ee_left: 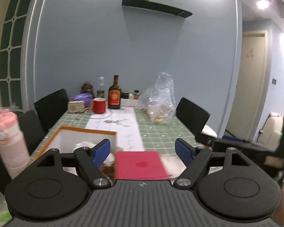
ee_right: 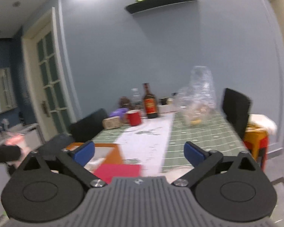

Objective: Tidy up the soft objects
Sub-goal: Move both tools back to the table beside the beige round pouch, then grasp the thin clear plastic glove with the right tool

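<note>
My left gripper (ee_left: 142,150) is open and empty above the near end of the table. Below it lies a flat magenta cloth (ee_left: 141,165), with a white fluffy thing (ee_left: 172,163) to its right. A white box with orange rim (ee_left: 85,132) stands at the near left; a white soft thing (ee_left: 84,144) and a brown furry thing (ee_left: 106,170) show by it. My right gripper (ee_right: 140,152) is open and empty, held higher. It sees the magenta cloth (ee_right: 117,171), the box (ee_right: 107,151) and a white soft thing (ee_right: 177,172).
The green checked table (ee_left: 160,130) has a white runner, a red mug (ee_left: 99,105), a brown bottle (ee_left: 114,94), a clear plastic bag (ee_left: 160,100), a small wooden box (ee_left: 76,106) and a purple item at its far end. Black chairs (ee_left: 192,114) flank it. A pink roll (ee_left: 8,141) stands left.
</note>
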Tool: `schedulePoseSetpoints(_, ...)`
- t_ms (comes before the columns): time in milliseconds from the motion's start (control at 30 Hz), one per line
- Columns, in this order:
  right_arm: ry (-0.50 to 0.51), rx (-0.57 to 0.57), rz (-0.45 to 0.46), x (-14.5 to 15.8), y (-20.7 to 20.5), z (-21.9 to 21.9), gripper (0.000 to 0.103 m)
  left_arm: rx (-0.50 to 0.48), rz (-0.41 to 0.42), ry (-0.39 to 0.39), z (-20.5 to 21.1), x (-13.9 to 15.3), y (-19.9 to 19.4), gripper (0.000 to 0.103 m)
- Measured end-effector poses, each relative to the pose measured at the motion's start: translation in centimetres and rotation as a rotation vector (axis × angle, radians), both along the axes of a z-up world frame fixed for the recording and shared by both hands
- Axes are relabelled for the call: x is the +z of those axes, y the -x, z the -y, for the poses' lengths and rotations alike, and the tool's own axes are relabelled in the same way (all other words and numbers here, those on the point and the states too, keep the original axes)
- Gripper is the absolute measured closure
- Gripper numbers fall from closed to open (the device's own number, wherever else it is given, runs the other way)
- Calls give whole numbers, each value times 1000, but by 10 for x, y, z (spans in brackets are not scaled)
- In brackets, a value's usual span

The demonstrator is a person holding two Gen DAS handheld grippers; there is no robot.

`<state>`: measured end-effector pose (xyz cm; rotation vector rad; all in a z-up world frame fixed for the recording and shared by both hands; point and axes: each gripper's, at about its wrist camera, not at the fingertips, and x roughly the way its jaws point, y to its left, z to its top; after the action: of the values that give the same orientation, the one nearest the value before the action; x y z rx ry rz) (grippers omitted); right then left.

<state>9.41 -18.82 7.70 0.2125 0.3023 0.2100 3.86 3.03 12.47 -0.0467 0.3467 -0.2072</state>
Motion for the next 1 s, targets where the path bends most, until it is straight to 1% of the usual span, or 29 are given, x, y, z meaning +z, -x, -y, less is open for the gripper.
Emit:
schedulePoseSetpoints(100, 44, -107, -72, -26, -22, 22, 3, -2, -7, -8, 26, -12, -7, 8)
schedulePoseSetpoints(200, 50, -179, -182, -60, -47, 42, 3, -7, -29, -62, 54, -32, -15, 8)
schedulePoseSetpoints(267, 26, -175, -242, -84, -61, 55, 3, -21, -38, -99, 68, -47, -20, 8)
schedulePoseSetpoints(300, 17, -150, -277, -97, -67, 58, 3, -26, -45, -112, 74, -55, -21, 8)
schedulePoseSetpoints(367, 37, -103, -349, -113, -75, 58, 3, -33, -69, -118, 82, -69, -26, 8)
schedulePoseSetpoints(400, 54, -76, -358, -117, -76, 56, 3, -35, -83, -108, 85, -76, -27, 8)
schedulePoseSetpoints(467, 78, -27, -338, -122, -69, 55, 3, -39, -120, -75, 88, -90, -31, 8)
schedulePoseSetpoints(533, 82, -32, -322, -127, -65, 56, 3, -49, -165, -39, 90, -105, -35, 8)
schedulePoseSetpoints(600, 74, -13, -345, -132, -63, 59, 3, -48, -197, -22, 94, -117, -36, 8)
schedulePoseSetpoints(667, 67, 36, -382, -140, -71, 59, 3, -46, -208, -22, 98, -125, -38, 8)
schedulePoseSetpoints(733, 100, 65, -402, -148, -74, 53, 3, -53, -202, -32, 99, -132, -36, 8)
schedulePoseSetpoints(800, 164, 68, -373, -148, -74, 44, 3, -44, -204, -29, 99, -138, -35, 8)
schedulePoseSetpoints(867, 180, 95, -349, -149, -74, 39, 3, -37, -220, -11, 95, -141, -36, 8)
schedulePoseSetpoints(933, 163, 136, -371, -153, -76, 36, 3, -36, -241, 18, 90, -144, -35, 8)
schedulePoseSetpoints(1000, 194, 155, -394, -158, -78, 30, 3, -40, -258, 35, 86, -146, -34, 8)
